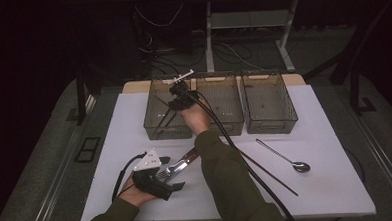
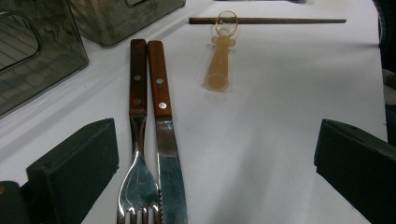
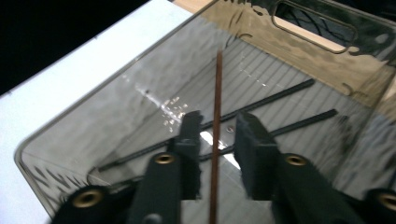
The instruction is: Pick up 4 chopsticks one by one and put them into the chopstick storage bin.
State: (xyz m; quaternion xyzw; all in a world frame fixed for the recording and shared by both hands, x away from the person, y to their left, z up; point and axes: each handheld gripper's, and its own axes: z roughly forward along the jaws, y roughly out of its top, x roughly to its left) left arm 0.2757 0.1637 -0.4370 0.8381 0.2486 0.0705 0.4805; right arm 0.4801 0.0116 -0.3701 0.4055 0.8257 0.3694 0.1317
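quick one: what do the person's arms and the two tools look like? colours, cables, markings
Both forearms wear olive-green long sleeves. The left tool is black, with a grey three-cornered plate on top and a black cable looping off its left side. The right tool is also black, with a pale plate at its far end and a thick black cable. The right gripper view shows its blocky black jaws with brass-coloured rivets.
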